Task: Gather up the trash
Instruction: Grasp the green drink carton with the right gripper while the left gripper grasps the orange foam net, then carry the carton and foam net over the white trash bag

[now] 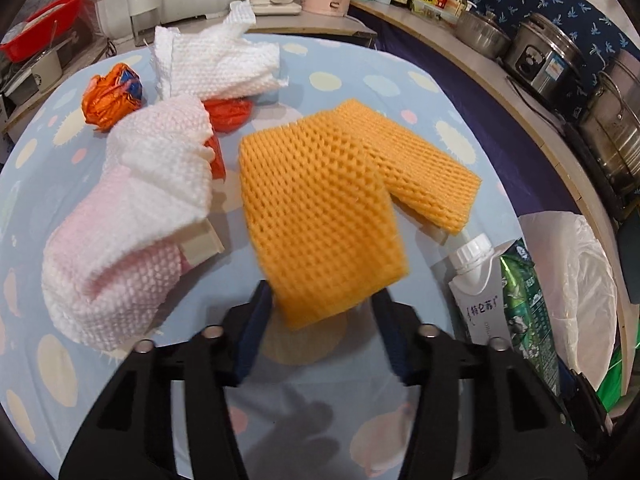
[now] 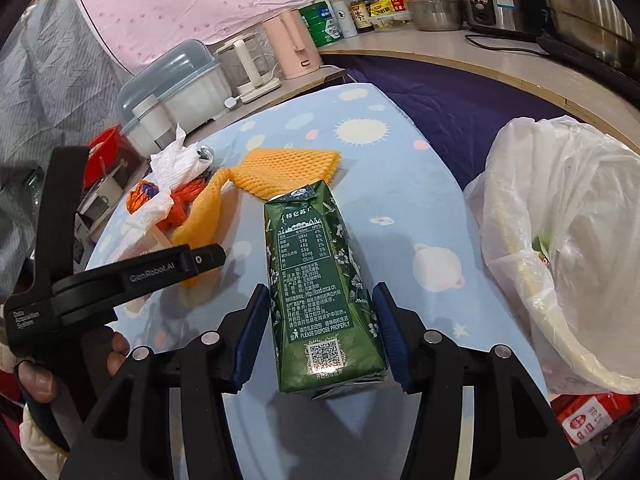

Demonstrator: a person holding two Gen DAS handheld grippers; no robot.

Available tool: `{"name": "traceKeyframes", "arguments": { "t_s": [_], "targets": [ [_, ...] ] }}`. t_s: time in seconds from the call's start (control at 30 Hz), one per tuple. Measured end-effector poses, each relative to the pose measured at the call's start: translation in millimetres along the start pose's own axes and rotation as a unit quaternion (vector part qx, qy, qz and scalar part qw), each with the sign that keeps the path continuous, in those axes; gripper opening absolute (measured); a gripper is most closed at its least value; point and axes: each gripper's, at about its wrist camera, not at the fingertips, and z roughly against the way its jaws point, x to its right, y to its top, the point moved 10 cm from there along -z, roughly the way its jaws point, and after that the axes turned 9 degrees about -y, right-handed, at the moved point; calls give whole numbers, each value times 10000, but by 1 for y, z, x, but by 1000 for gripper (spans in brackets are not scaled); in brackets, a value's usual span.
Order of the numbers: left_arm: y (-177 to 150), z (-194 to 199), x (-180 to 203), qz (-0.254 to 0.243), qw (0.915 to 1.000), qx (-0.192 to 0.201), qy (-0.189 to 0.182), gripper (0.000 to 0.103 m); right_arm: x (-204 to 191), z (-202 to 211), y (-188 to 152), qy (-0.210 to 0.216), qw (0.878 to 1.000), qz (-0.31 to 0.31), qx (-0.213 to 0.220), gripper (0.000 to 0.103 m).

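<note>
An orange foam net lies across the blue patterned tablecloth. Its near end sits between the blue pads of my left gripper, which is shut on it. In the right wrist view that same net bends up toward the black left gripper finger. My right gripper is shut on a green milk carton, held lengthwise above the table with its cap end away from me. The carton also shows at the right of the left wrist view.
Crumpled white paper towels, an orange foil wrapper and red-orange plastic lie at the table's left. A bin lined with a white bag stands off the right edge. Pots, bottles and a pink kettle line the counter behind.
</note>
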Motion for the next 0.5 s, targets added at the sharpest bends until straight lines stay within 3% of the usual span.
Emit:
{"name": "traceKeyframes", "arguments": {
  "t_s": [0.2,0.5],
  "targets": [
    [-4,15,5,-44,10000,40,-23,13,-2,12,4,68,9999,-14,135,48],
    [-11,62,31,-128,9989,352,-268,11,7,51,8,154,9987,-147,463,47]
  ]
}}
